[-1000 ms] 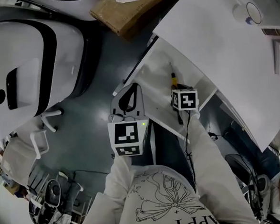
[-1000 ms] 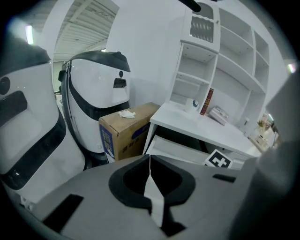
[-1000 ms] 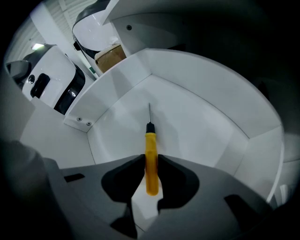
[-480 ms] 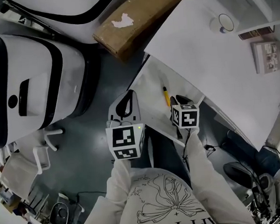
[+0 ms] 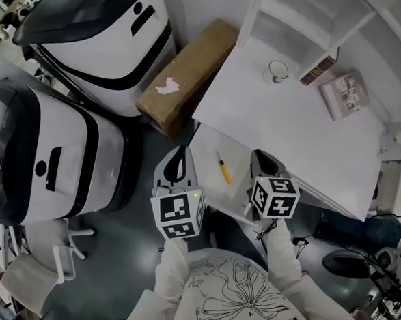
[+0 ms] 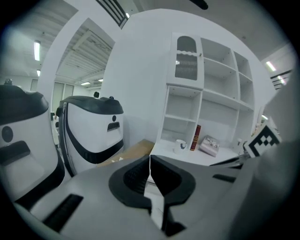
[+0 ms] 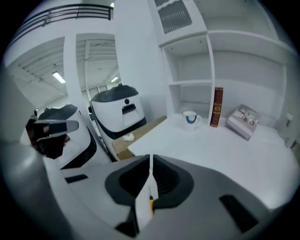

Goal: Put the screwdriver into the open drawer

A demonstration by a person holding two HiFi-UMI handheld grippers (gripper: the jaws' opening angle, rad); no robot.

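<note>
A yellow-and-black screwdriver (image 5: 224, 170) lies loose in the open white drawer (image 5: 239, 161) under the desk. My left gripper (image 5: 179, 150) hangs over the drawer's left edge, its jaws shut and empty (image 6: 150, 161). On the other side, my right gripper (image 5: 261, 160) hovers above the drawer's right part, clear of the screwdriver. Its jaws are closing, almost together, with nothing between them (image 7: 150, 161). In the right gripper view a sliver of the screwdriver (image 7: 151, 200) shows far below, behind the jaws.
The white desk (image 5: 287, 129) carries a mug (image 5: 277, 70), a red book (image 5: 317, 70) and a printed box (image 5: 346, 92) below open shelves. A cardboard box (image 5: 184, 75) lies on the floor left of the desk. Two big white-and-black machines (image 5: 50, 166) (image 5: 103, 39) stand further left.
Both grippers have risen away from the drawer, the right one more. The screwdriver stays lying in the drawer. More of the desk and the shelves has come into view.
</note>
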